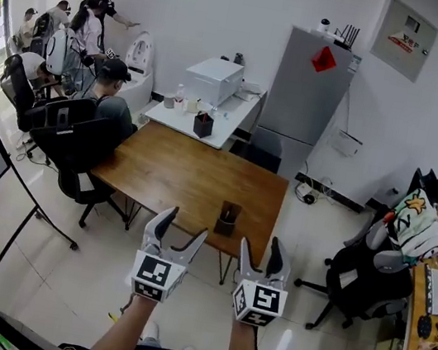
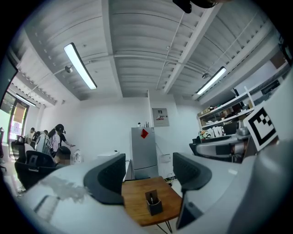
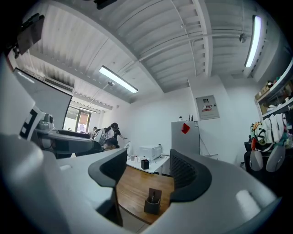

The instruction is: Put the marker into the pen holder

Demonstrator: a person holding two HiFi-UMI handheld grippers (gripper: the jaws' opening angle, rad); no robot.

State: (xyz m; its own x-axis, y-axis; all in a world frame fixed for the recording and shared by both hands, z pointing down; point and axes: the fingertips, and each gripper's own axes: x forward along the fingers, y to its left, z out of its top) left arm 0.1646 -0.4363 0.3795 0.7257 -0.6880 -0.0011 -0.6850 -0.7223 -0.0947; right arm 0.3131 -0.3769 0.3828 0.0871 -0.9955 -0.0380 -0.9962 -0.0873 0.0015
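Note:
A dark pen holder [image 1: 228, 218] stands near the front edge of the wooden table [image 1: 169, 171]. A thin marker [image 2: 151, 199] stands upright inside it, seen also in the right gripper view as the marker [image 3: 153, 197] in the pen holder [image 3: 152, 204]. My left gripper [image 1: 184, 228] and right gripper [image 1: 262, 247] hang in the air in front of the table, short of the holder and well above the floor. Both are open with nothing between their jaws. In each gripper view the pen holder [image 2: 154, 205] shows between the left gripper [image 2: 149, 171] jaws and the right gripper [image 3: 149, 169] jaws, at a distance.
Black office chairs [image 1: 74, 140] stand at the table's left side, with several people beyond them. A white side table with a printer [image 1: 215, 77] and a grey fridge [image 1: 303, 101] are behind. Another chair [image 1: 360, 279] and a cluttered desk [image 1: 433, 317] are at the right.

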